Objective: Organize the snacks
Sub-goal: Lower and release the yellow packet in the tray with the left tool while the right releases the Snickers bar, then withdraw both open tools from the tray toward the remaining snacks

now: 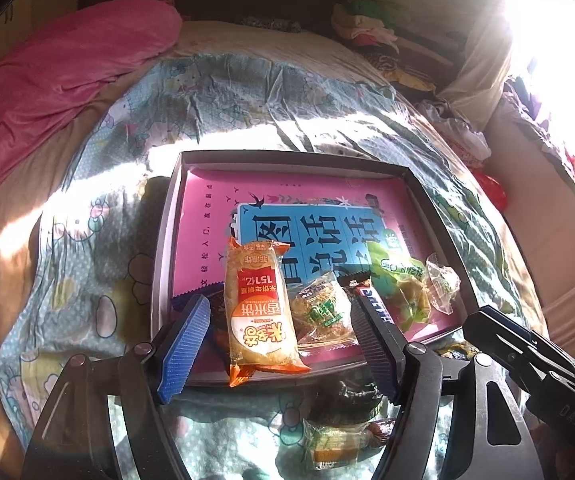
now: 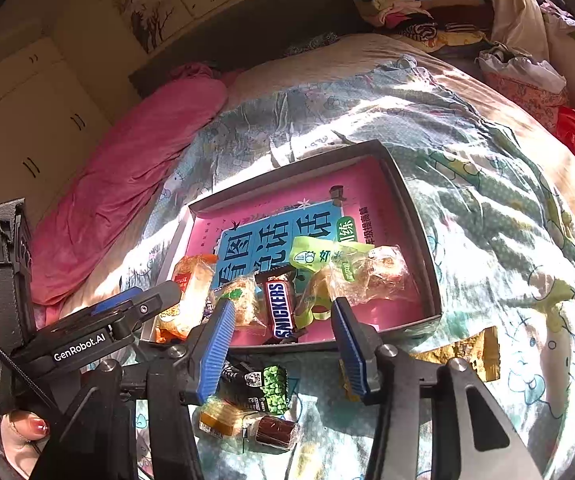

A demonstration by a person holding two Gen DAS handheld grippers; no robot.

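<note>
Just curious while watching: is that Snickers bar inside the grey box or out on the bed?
Inside. The Snickers bar lies within the grey box, on its pink bottom, among other snacks.

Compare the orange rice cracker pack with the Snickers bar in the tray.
The orange rice cracker pack is bigger and lighter coloured, while the Snickers bar is slim and dark brown. The cracker pack overhangs the tray's near rim; the Snickers lies wholly inside. Both lie side by side, held by no claw.
</note>
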